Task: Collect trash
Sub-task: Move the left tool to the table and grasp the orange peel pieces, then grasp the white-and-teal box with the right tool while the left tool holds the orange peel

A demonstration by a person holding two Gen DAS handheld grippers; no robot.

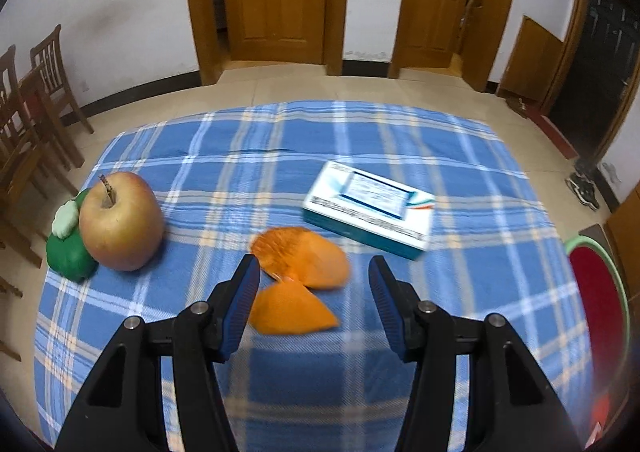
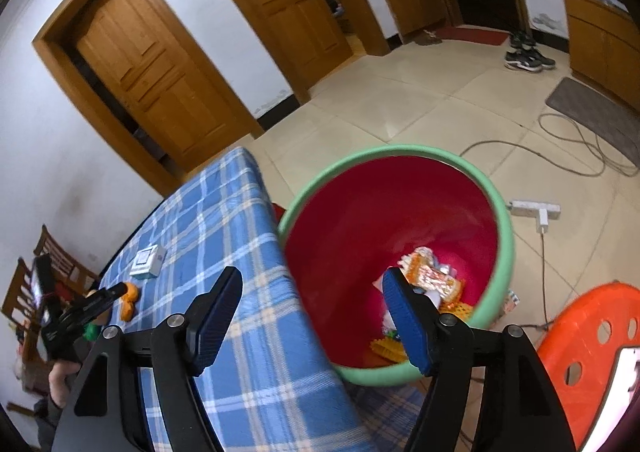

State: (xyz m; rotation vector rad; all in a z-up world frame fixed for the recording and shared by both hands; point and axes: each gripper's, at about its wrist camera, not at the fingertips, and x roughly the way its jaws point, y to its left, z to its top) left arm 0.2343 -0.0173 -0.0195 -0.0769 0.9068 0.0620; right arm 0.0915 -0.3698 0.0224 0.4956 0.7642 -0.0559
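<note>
Orange peels (image 1: 298,278) (tablecloth (image 1: 280,156)) before left tool (image 1: 314,276).

A table (image 1: 280,156) wearing a blue plaid cloth (image 1: 460,292) is carrying 4 things. An apple (image 1: 120,222) is standing stem up near the left edge, touching a green toy (image 1: 68,252) just beside it on the outer side. 2 orange peels (image 1: 300,280) are lying near the middle, touching each other. A white and teal box (image 1: 368,208) is lying flat further back to the right, apart from the peels. On the tiled floor (image 2: 420,92) a red bin (image 2: 380,212) with a green rim is standing against the table's edge, holding wrappers (image 2: 432,280). A power strip (image 2: 534,208), a cable (image 2: 572,156), a grey mat (image 2: 592,112), shoes (image 2: 528,56) and an orange stool (image 2: 588,344) are also sitting on the floor.
</note>
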